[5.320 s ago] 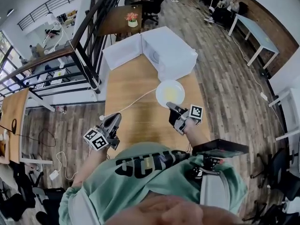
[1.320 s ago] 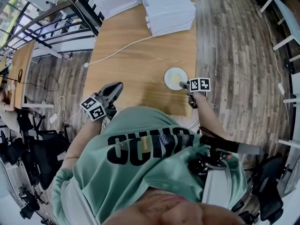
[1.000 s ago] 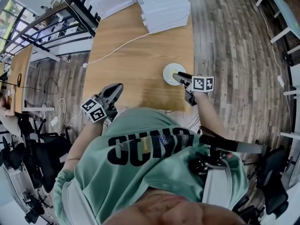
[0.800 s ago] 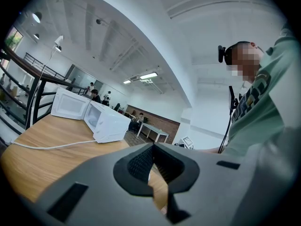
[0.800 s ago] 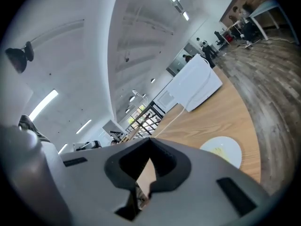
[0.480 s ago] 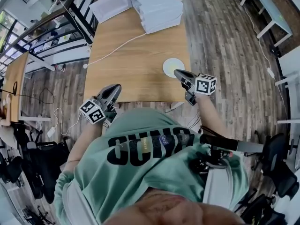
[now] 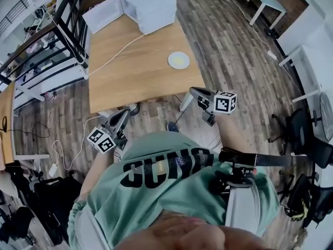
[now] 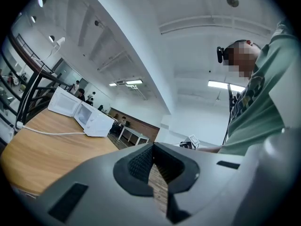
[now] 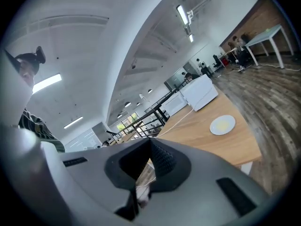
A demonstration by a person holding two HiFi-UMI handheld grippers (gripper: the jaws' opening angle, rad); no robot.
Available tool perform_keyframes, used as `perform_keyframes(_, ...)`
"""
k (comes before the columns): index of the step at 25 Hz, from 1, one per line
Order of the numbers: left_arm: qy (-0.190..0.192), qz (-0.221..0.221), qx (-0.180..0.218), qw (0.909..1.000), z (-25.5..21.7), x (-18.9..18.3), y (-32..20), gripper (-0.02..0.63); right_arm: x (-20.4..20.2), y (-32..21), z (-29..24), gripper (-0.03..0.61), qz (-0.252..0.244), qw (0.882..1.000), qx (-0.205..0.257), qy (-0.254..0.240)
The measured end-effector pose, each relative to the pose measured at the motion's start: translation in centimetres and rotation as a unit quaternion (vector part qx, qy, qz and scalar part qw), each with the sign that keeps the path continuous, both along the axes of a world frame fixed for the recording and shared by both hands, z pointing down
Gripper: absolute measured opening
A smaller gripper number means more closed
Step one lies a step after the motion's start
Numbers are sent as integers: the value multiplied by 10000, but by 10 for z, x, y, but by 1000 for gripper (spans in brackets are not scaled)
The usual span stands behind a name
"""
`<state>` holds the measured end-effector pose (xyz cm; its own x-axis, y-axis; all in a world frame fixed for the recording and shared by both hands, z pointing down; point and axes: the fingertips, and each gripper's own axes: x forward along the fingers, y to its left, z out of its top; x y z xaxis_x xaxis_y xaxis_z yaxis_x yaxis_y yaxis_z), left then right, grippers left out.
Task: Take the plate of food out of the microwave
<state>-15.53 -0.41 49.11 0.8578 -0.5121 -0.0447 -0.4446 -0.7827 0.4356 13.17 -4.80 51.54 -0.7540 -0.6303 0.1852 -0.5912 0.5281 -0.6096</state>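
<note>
Head view, left to right. Upper left: dark railing (image 7: 66, 27) running beside the wooden table (image 7: 130, 77). Lower left of centre: left gripper (image 7: 123, 116), off the table's near edge and over the plank floor (image 7: 67, 113), close to the person's green shirt (image 7: 171, 186). In the left gripper view its jaws meet at the tips — closed, nothing between them. Top of frame, left of centre: white microwave (image 7: 151, 7) at the table's far end, door (image 7: 101, 13) swung open to the left. A white cable (image 7: 112, 56) runs from the microwave diagonally across the tabletop to the left edge. Plate of food (image 7: 178, 60) — white, yellowish in the middle — lies flat on the tabletop near the right edge, outside the microwave and well apart from it; neither gripper touches it. Right of centre: right gripper (image 7: 193, 92), also off the table and over the floor, below the plate in the frame and well apart from it. Right gripper view: jaws pressed together, empty. The plate shows right of middle on the table, with the microwave beyond it.
</note>
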Motion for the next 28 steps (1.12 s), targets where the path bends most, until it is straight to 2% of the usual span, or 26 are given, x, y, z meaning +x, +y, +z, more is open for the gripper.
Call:
perform_keyframes(5, 172, 217, 51, 9996, -2, 17, 37, 6, 25, 55, -19, 8, 311, 9992, 101, 209)
perform_keyframes(10, 102, 480, 229, 9985, -11, 72, 73, 6, 73, 95, -37, 8, 500, 9976, 389, 273)
perform_keyframes(14, -103, 695, 409, 9967, -8, 148, 118, 5, 139, 135, -47, 8, 536, 9956, 665, 374)
perform_keyframes(18, -49, 581, 354, 9977, 3, 243, 172, 6, 227, 197, -38, 8, 394, 9915, 830, 918)
perform_keyframes(21, 131, 502, 15, 9987, 16, 319, 216, 6, 288, 243, -32, 8, 323, 9883, 935, 1164)
perform_keyframes(24, 123, 714, -296, 9969, 24, 396, 261, 5, 339, 282, -31, 8, 224, 9880, 909, 1229)
perform_keyframes(26, 2, 806, -232, 9965, 15, 427, 281, 6, 360, 304, -32, 8, 160, 9894, 929, 1109)
perform_keyframes(28, -1, 781, -104, 9969, -1, 442, 288, 6, 376, 315, -37, 8, 207, 9901, 1018, 948)
